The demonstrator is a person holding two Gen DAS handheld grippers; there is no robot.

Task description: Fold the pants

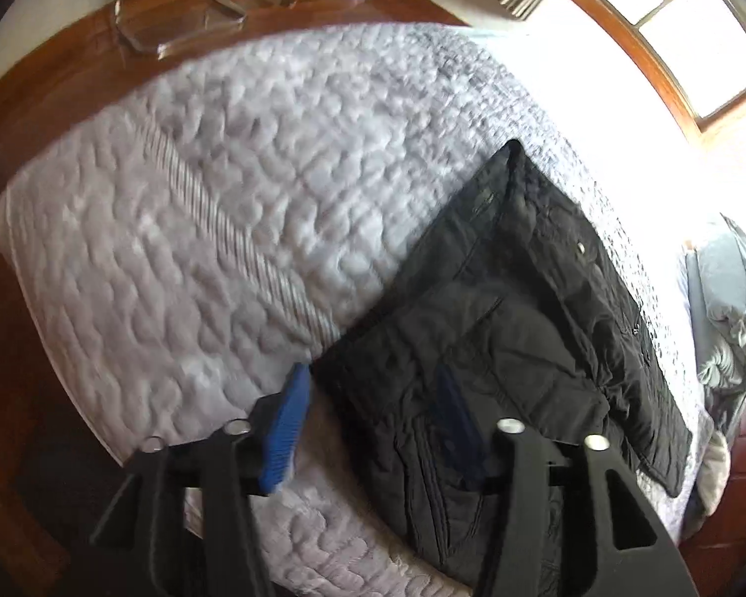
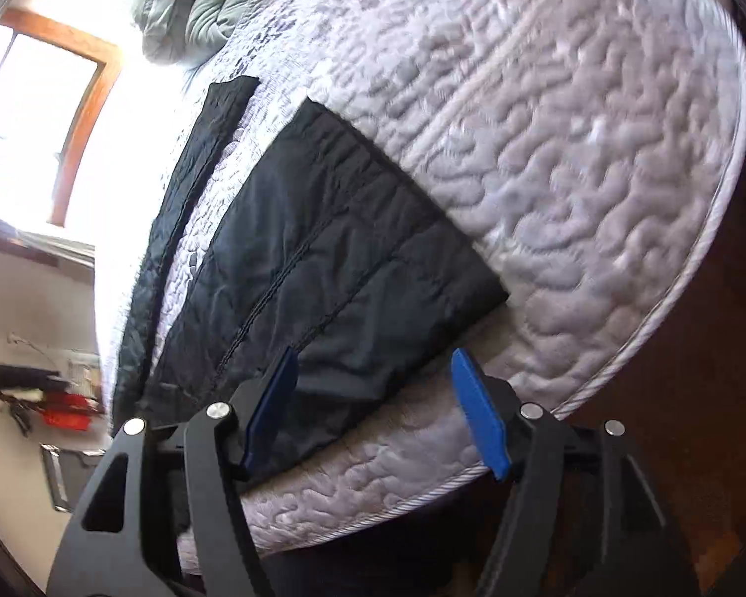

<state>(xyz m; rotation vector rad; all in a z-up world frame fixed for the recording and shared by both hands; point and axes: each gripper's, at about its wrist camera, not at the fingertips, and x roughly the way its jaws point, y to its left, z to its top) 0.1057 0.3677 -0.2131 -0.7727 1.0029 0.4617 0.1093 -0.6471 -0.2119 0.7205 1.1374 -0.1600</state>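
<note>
a: left gripper [image 1: 368, 428] in close-up, blue pads well apart, nothing pinched between them. one pad hangs over the pale quilting, the other is dark against the fabric below.

b: and the cloth under it?

a: black pants [image 1: 512, 328], lying flat on the mattress [image 1: 174, 209]. from this side you see the waistband end, a small metal button catching the light, pocket seams, a flap of dark cloth overlapping near the lower edge. whether the pads brush the fabric, i can't tell; the frame is a bit smeared.

b: over to the other hand.

a: right gripper [image 2: 378, 408], jaws spread too, empty. one pad sits over the edge of the pants [image 2: 323, 248], the other over bare mattress [image 2: 597, 174] just beside its piped border.

b: shape of the garment from there?

a: a broad dark panel, stitched seams running along it, looks doubled over, and a narrow black strip lying apart from it with a band of white quilting between the two.

b: further out?

a: rumpled grey-green bedding [image 2: 199, 5] piled at the far end of the mattress, a wood-framed window [image 2: 49, 114] blazing white, and on the left view a wooden floor [image 1: 64, 94] with a clear acrylic chair base [image 1: 174, 25] by the wall.
</note>
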